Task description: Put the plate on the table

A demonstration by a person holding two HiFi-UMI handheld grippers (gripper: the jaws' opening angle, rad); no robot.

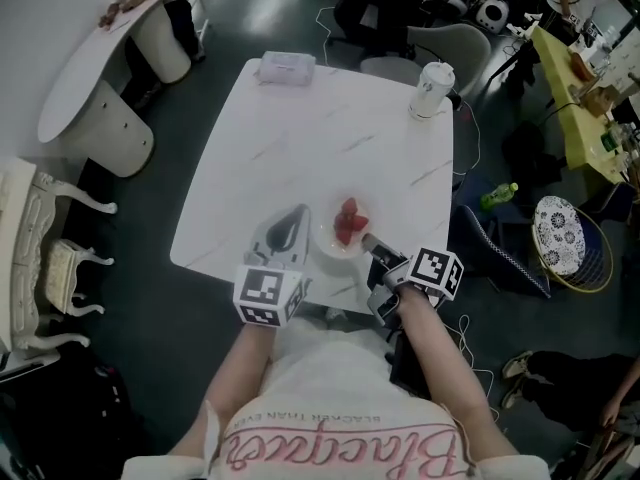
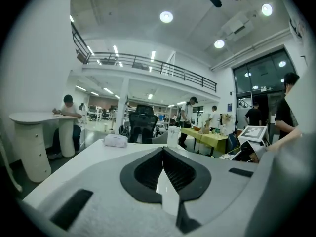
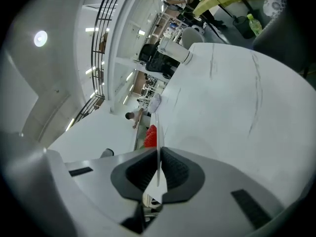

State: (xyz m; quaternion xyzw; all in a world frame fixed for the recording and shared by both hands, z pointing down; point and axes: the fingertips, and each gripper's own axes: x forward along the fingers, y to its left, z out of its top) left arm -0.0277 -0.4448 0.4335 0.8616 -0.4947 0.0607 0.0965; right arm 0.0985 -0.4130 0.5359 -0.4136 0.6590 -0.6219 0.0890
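Firmly, right hand-held gripper [image 3: 157,171] pinches plate [image 1: 326,248].

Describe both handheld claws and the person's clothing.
The left claw and right claw have pale grey moulded bodies with black ribbed pads; each carries a white cube printed with black square markers. The person wears a white top with pink script lettering.

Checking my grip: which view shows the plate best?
Head view: the whole plate at the near edge of the table, red food on it, right tongs clamped on its rim. The right gripper view shows only the rim edge-on between the jaws; the left gripper view shows none of it.
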